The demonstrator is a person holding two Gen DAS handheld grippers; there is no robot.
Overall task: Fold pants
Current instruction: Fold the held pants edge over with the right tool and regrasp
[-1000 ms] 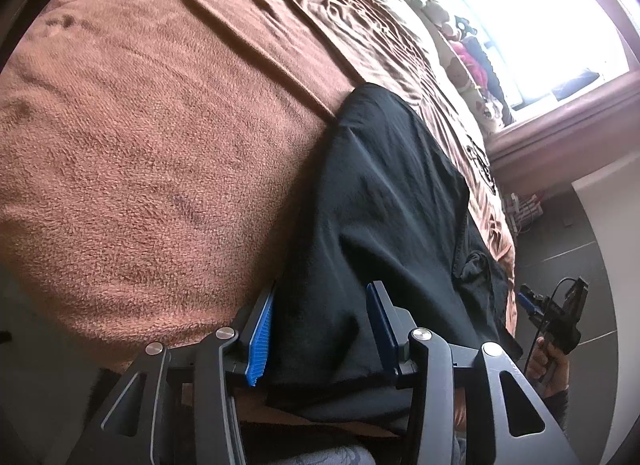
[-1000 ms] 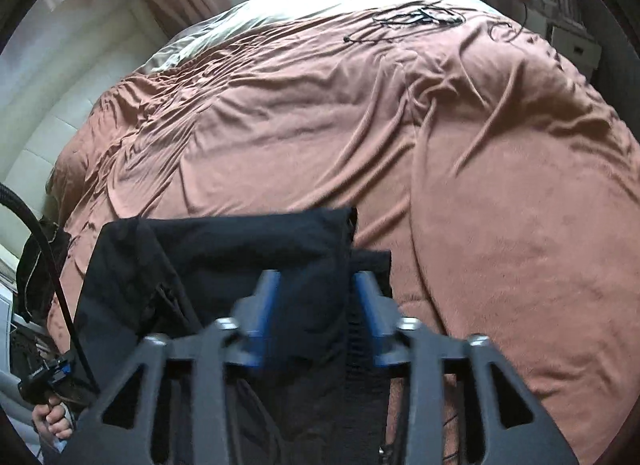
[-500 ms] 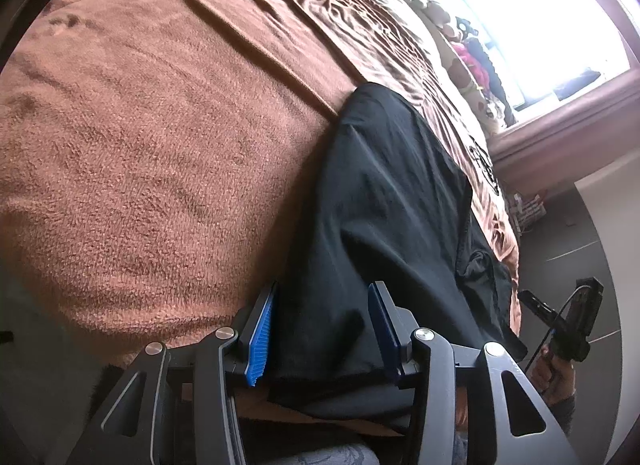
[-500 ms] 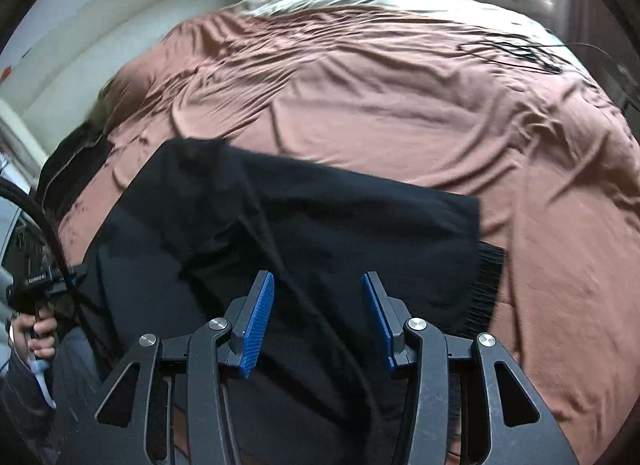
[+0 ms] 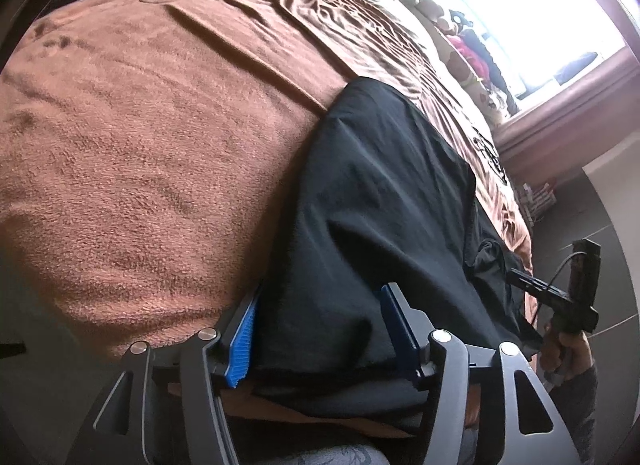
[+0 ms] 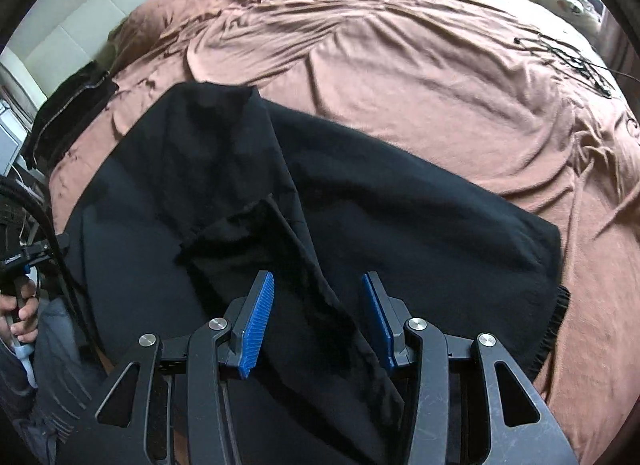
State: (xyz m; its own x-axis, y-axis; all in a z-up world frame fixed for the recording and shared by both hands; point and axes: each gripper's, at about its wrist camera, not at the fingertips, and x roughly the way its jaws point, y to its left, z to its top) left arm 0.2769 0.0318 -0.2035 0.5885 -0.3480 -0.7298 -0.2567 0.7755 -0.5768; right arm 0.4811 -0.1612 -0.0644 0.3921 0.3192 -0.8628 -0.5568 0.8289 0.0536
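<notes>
Black pants [image 5: 384,201] lie on the brown blanket at the bed's near edge; in the right wrist view the pants [image 6: 400,217] spread wide with a loose flap folded over near the middle. My left gripper [image 5: 318,325] is open, its blue pads on either side of the pants' near edge. My right gripper [image 6: 318,317] is open over the pants' near part, with a fold of cloth lying between the fingers. The right gripper also shows at the far right of the left wrist view [image 5: 560,297].
The brown blanket [image 5: 140,145] covers the whole bed [image 6: 420,65]. A dark garment [image 6: 68,113] lies at the bed's left edge. Black cables [image 6: 572,61] lie on the far right. Stuffed toys [image 5: 460,37] sit by the bright window. Floor shows to the right.
The right gripper has swung left and pulled back, so more of the pants shows and the flap has settled. The left gripper has stayed almost still.
</notes>
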